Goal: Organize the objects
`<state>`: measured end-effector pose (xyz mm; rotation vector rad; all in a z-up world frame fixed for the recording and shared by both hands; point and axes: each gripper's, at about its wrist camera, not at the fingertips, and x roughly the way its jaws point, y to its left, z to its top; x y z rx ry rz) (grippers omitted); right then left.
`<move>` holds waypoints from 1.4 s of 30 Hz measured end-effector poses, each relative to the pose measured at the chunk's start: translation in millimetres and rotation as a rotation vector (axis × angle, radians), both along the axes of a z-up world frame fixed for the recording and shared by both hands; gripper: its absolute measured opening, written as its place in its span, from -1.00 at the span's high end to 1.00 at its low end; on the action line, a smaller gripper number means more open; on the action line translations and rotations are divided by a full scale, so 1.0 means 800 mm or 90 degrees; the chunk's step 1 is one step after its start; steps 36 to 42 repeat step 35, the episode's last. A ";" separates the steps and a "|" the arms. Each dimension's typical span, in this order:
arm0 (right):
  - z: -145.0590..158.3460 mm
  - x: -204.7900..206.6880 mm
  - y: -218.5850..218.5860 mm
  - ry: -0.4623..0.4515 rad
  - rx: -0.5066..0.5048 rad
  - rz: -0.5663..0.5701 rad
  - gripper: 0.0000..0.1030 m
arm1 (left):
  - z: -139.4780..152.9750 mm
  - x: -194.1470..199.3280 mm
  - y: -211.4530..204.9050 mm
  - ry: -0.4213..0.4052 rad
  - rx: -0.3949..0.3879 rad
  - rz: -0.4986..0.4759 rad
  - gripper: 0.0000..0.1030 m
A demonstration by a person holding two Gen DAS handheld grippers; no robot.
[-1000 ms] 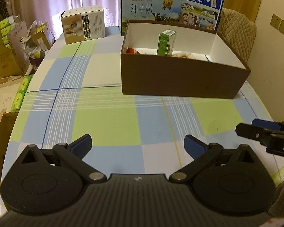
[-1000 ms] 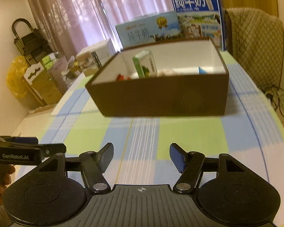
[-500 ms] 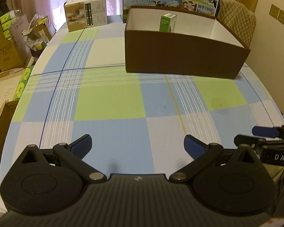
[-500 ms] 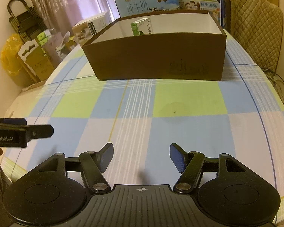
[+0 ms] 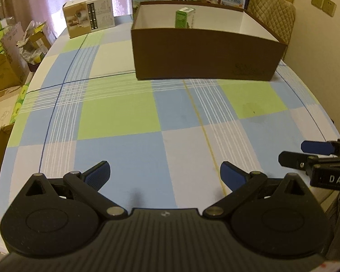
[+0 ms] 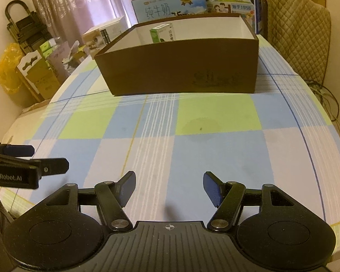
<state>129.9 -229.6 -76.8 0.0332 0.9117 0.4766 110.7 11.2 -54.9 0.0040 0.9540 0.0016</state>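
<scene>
While we hold both tongs low over the near edge of the counter [image 5: 115,113], nothing is between their tips. Our left tongs [image 5: 165,175] stand wide apart at the bottom of the left wrist view, and our right tongs [image 6: 168,187] stand apart too at the bottom of the right wrist view; both are empty. Each pair also shows in the other view: the right one at the right edge of the left view, the left one at the left edge of the right view.

We see the brown box [image 5: 204,52] in the upper middle of both views, resting on the checked cloth, well apart from both tongs. Inside it a green carton [image 5: 183,18] stands upright near the far wall; the near wall hides whatever else lies on the bottom. Behind the box, two milk cases [image 6: 170,6] stand at the top of the frame. At the upper left of the left view, a beige box [image 5: 89,14] rests on the far part of the counter. A quilted chair [image 6: 299,34] is at the upper right of the right view.
</scene>
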 end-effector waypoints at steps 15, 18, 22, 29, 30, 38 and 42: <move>-0.004 -0.006 -0.004 0.011 -0.003 0.007 -0.22 | -0.008 -0.009 -0.012 0.014 0.013 -0.017 -0.98; -0.004 -0.007 -0.004 0.012 -0.005 0.008 -0.22 | -0.008 -0.009 -0.011 0.015 0.014 -0.015 -0.98; -0.005 -0.008 -0.003 0.012 -0.005 0.009 -0.22 | -0.009 -0.008 -0.010 0.016 0.014 -0.013 -0.98; -0.007 -0.006 -0.001 0.016 -0.006 0.009 -0.22 | -0.010 -0.008 -0.011 0.016 0.014 -0.016 -0.98; -0.007 -0.007 -0.001 0.016 -0.006 0.009 -0.22 | -0.010 -0.008 -0.011 0.016 0.014 -0.018 -0.98; -0.009 -0.006 -0.001 0.017 -0.007 0.010 -0.22 | -0.013 -0.007 -0.011 0.017 0.020 -0.019 -0.98; -0.009 -0.006 -0.001 0.017 -0.007 0.010 -0.22 | -0.013 -0.007 -0.011 0.017 0.020 -0.019 -0.98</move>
